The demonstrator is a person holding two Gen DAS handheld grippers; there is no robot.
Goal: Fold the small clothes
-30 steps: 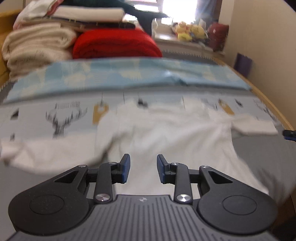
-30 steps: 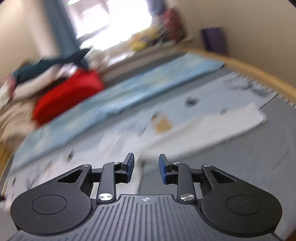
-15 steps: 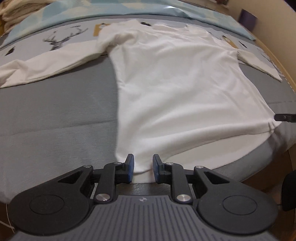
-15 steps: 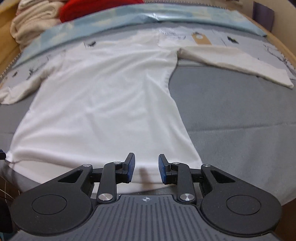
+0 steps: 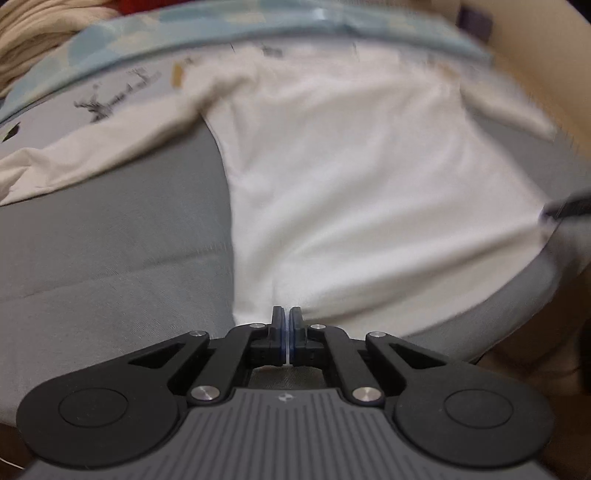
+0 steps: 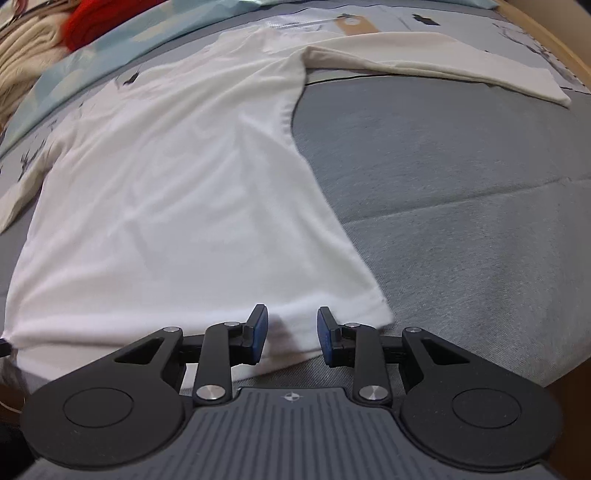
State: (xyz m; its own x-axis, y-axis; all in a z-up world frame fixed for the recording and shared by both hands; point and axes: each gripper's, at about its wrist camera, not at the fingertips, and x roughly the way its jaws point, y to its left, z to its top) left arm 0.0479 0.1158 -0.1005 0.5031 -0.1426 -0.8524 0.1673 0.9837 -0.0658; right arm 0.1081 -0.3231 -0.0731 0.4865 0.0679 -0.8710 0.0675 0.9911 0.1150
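A white long-sleeved shirt [image 5: 362, 177] lies spread flat on a grey bed cover, hem toward me, sleeves out to both sides; it also shows in the right wrist view [image 6: 177, 192]. My left gripper [image 5: 286, 319] is shut on the hem near the shirt's left corner. My right gripper [image 6: 291, 325] is open, its fingers straddling the hem near the right corner. The right gripper's tip [image 5: 569, 208] shows blurred at the far right of the left wrist view.
A light blue patterned sheet [image 5: 258, 33] lies beyond the collar. Folded beige blankets [image 6: 22, 74] and a red blanket [image 6: 96, 18] are stacked at the far left. A wooden bed frame [image 6: 554, 48] runs along the right. Grey cover [image 6: 461, 177] extends right.
Both grippers dropped from looking across the bed to the shirt's near hem. The left gripper then closed on the hem; the right one stays open at the hem.
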